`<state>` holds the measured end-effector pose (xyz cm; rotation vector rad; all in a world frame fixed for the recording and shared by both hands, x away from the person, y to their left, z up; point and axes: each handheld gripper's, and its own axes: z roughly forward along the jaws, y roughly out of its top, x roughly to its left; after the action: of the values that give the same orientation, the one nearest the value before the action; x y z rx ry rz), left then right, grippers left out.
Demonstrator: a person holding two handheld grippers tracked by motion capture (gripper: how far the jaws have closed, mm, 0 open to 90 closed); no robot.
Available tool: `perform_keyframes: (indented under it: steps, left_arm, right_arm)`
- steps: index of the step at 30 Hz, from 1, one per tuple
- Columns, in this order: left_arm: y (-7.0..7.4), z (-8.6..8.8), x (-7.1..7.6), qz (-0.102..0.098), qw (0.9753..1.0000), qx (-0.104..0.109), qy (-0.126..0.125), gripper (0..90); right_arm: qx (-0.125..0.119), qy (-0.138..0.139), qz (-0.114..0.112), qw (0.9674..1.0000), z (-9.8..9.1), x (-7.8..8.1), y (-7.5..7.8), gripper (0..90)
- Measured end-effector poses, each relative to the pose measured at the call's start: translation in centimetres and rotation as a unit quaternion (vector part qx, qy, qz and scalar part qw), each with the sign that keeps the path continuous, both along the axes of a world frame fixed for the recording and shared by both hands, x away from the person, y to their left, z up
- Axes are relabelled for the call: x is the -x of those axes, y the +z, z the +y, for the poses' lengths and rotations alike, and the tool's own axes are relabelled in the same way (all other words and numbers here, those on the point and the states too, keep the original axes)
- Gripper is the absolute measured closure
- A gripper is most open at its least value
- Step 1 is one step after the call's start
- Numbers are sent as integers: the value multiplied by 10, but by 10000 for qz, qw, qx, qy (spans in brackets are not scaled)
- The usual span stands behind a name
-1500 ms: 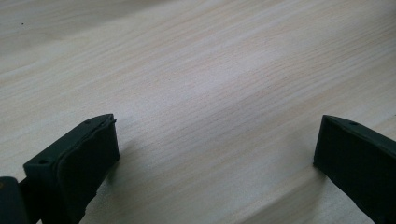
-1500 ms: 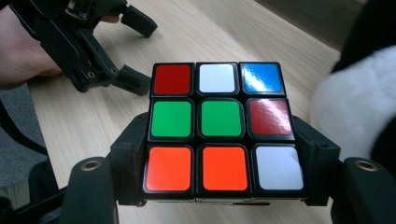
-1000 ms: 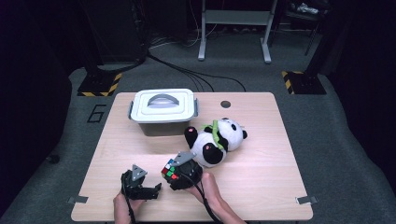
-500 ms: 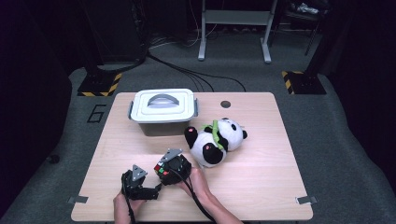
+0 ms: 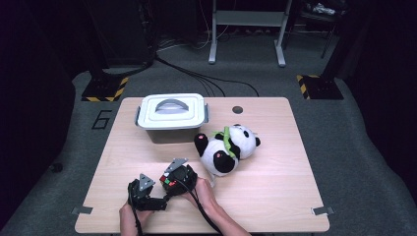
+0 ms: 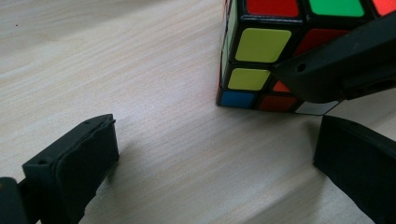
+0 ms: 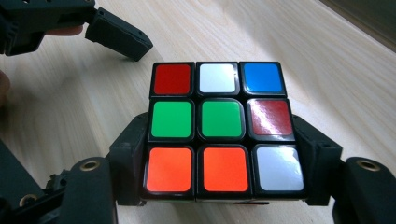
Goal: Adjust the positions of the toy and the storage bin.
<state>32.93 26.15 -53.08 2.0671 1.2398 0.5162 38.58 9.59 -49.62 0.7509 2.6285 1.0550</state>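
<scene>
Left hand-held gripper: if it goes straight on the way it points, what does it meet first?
Most likely the cube, just ahead and slightly to the right on the table. The left hand-held gripper stands open, nothing between. The right hand-held gripper jaw sits beside the cube; depth is unclear.

Right gripper [image 5: 169, 183] around cube [image 5: 168, 181]

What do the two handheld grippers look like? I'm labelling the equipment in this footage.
Both the left gripper and the right gripper are matte black, blocky tools, each topped by a grey three-cornered plate and trailing a black cable towards the person. The fingers are thick, squared black blocks with small holes near the tips; brass-coloured screw inserts show at the right gripper's base. No sleeves are visible on the forearms.
</scene>
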Motion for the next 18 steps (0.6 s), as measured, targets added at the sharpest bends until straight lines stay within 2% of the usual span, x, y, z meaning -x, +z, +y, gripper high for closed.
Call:
perform_keyframes:
  steps: [1, 2, 3, 5, 9, 10, 12, 18]
  left_arm:
    - [0, 0, 0, -4, 10000, 7, 6, 0]
    - [0, 0, 0, -11, 10000, 2, 7, 0]
    - [0, 0, 0, -22, 10000, 24, 31, 0]
    - [0, 0, 0, -16, 10000, 6, 16, 0]
    - [0, 0, 0, -5, 10000, -20, -5, 0]
    - [0, 0, 0, -7, 10000, -29, -10, 0]
    - [0, 1, 0, -7, 10000, -36, -17, 0]
    - [0, 0, 0, -5, 10000, 5, 10, 0]
  right_arm:
    - [0, 0, 0, 10000, 0, 0, 0, 269]
    - [-79, -28, -12, 10000, 1, 2, 5, 215]
    - [-79, -28, -12, 10000, 1, 2, 5, 215]
    - [-142, 48, -169, 9997, -3, 5, 14, 139]
    - [-305, 36, -147, 9994, -13, 12, 23, 99]
    - [-384, 51, -41, 9992, -21, 16, 26, 71]
    - [-443, 87, 9, 9990, -30, 18, 29, 50]
    - [-470, 157, -46, 9988, -56, 36, 36, 26]
